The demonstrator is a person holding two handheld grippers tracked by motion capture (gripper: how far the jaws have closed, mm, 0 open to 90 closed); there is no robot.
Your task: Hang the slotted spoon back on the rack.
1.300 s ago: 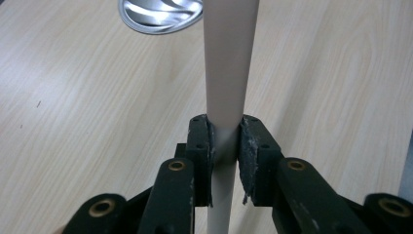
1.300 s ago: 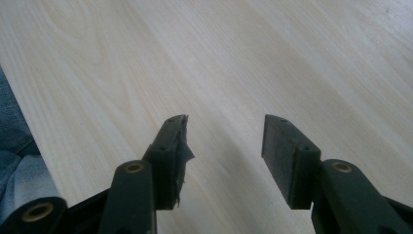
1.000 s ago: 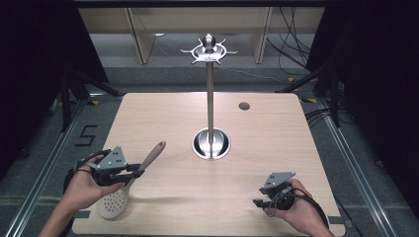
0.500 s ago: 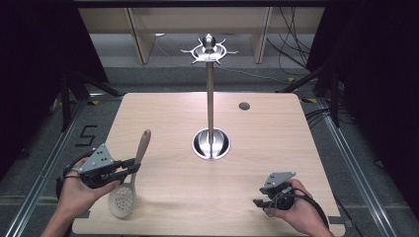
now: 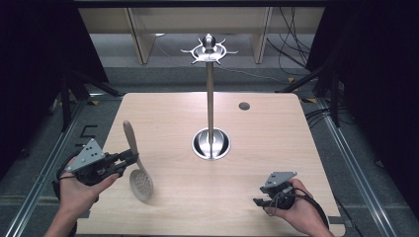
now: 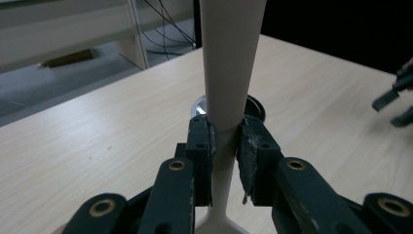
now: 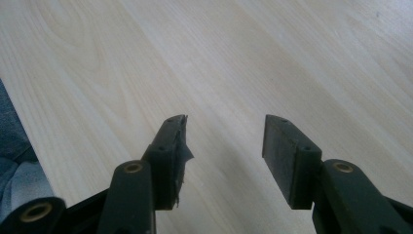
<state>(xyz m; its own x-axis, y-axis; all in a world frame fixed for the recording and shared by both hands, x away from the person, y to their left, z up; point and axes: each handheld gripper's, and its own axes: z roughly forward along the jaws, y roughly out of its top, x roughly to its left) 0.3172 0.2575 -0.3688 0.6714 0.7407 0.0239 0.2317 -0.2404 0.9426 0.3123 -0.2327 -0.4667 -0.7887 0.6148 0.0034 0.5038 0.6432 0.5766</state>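
Swinging from a slant to nearly upright, the slotted spoon (image 5: 136, 165) now hangs bowl-down off the table (image 5: 276, 123), its neck pinched in the left gripper (image 5: 129, 159), lifted a little; it looks ready to go to the hook stand (image 5: 210, 98). Empty, the right gripper (image 5: 261, 196) rests with jaws apart near the front edge. Pale wood tabletop, dark room, cables behind.

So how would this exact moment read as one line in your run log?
left gripper: shut on slotted spoon handle | spoon: lifted, handle up | right gripper: open, empty, over table | stand: bare
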